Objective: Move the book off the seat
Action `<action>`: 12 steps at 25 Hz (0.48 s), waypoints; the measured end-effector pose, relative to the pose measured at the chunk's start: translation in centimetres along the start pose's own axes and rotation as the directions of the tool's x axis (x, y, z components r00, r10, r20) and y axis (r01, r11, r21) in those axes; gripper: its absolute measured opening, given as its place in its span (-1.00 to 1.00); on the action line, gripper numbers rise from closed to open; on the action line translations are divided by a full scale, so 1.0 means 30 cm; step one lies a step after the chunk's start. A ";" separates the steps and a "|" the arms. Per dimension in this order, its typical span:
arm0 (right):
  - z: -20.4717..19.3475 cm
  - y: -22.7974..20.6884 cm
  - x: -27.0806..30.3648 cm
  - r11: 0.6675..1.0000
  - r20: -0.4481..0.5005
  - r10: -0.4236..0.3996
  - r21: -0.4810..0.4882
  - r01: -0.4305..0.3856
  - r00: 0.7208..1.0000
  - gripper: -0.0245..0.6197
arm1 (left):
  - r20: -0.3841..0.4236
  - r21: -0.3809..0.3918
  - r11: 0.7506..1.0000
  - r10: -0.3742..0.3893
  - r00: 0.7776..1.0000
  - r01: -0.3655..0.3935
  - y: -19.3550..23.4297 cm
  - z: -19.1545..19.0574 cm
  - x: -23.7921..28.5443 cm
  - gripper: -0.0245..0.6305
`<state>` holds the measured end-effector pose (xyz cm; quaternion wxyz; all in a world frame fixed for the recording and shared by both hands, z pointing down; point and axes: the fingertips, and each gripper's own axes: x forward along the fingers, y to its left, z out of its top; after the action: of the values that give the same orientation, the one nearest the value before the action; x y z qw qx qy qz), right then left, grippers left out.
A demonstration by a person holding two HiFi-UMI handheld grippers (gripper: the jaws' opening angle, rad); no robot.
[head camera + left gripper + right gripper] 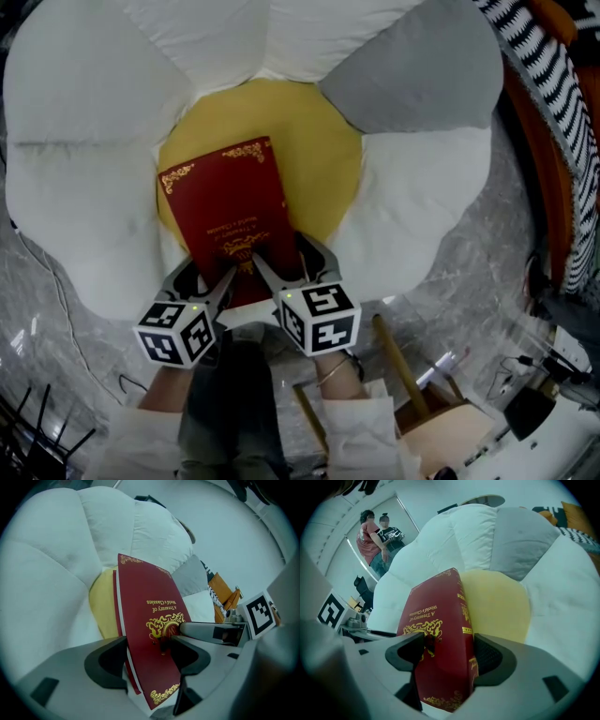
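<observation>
Left tool (150, 658), right tool (448, 658), clamping gilt hardcover (225, 206)

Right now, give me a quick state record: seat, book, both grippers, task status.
seat: flower-shaped seat with white petals, yellow centre, one grey petal
book: red book with gold print, over the yellow centre, near end toward the person
left: left gripper shut on the book's near end
right: right gripper shut on the same end, beside the left
contact: cannot tell whether the far end rests on the seat
status: book not yet off the seat
</observation>
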<state>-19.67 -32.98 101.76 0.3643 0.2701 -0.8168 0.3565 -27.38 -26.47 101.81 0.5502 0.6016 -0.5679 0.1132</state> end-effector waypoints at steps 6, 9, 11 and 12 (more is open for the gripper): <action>0.019 0.035 -0.047 0.998 0.029 -0.033 0.051 0.031 0.999 0.10 | 0.024 -0.005 1.000 -0.017 1.000 0.017 -0.017 0.027 -0.056 -0.04; 0.044 0.061 -0.079 0.997 0.048 -0.037 0.066 0.034 0.998 0.10 | 0.038 0.012 1.000 -0.018 0.999 0.018 -0.033 0.052 -0.098 -0.04; 0.062 0.077 -0.104 0.997 0.059 -0.038 0.068 0.033 0.998 0.10 | 0.044 0.030 0.999 -0.019 0.999 0.018 -0.048 0.070 -0.125 -0.04; 0.072 0.086 -0.119 0.997 0.066 -0.039 0.068 0.035 0.997 0.10 | 0.048 0.039 0.999 -0.022 0.999 0.020 -0.056 0.079 -0.139 -0.04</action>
<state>-20.24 -32.47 96.92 0.3339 0.3091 -0.8111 0.3674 -28.54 -26.42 96.85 0.5258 0.6205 -0.5725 0.1038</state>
